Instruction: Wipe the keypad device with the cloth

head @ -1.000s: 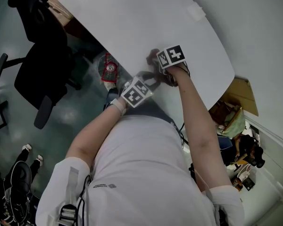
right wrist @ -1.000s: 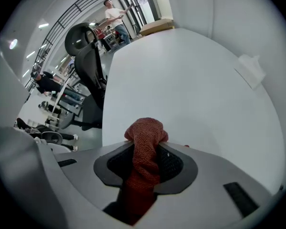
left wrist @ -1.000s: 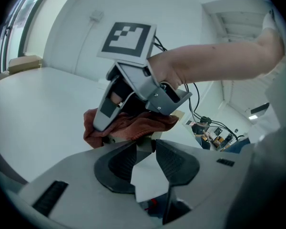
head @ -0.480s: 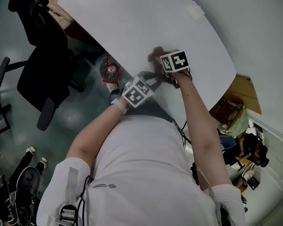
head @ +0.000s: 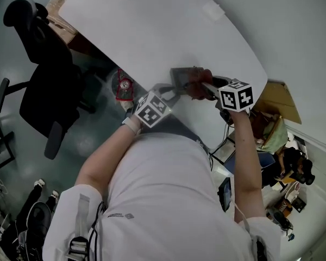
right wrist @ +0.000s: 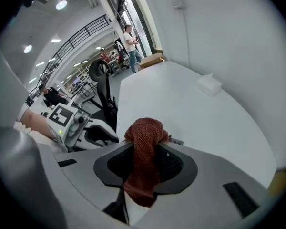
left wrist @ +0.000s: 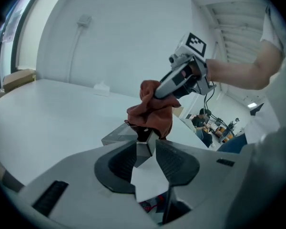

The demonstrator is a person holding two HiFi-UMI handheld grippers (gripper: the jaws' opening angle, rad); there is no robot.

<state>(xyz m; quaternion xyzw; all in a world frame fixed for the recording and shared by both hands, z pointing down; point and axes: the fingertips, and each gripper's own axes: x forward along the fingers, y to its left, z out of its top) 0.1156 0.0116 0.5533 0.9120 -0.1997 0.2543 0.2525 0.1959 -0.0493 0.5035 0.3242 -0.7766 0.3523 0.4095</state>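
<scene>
The left tongs [left wrist: 145, 146] are clamped on a corner of the grey keypad device [left wrist: 117, 136], which sits just below the middle of the left gripper view. In the head view those tongs [head: 165, 93] reach from the lower left to the device [head: 180, 76] at the near edge of the white table [head: 152, 26], centre frame.

The right tongs [right wrist: 147, 143] are closed on a rust-red cloth [right wrist: 144, 136]: a strip runs down between the pads and a bunched wad bulges past the tips. From the left gripper view, the cloth [left wrist: 152, 113] hangs right over the device's gripped end; whether it touches cannot be told.

A small white box [head: 213, 11] lies at the table's far edge, upper right. A black office chair [head: 41, 86] stands at the left.
</scene>
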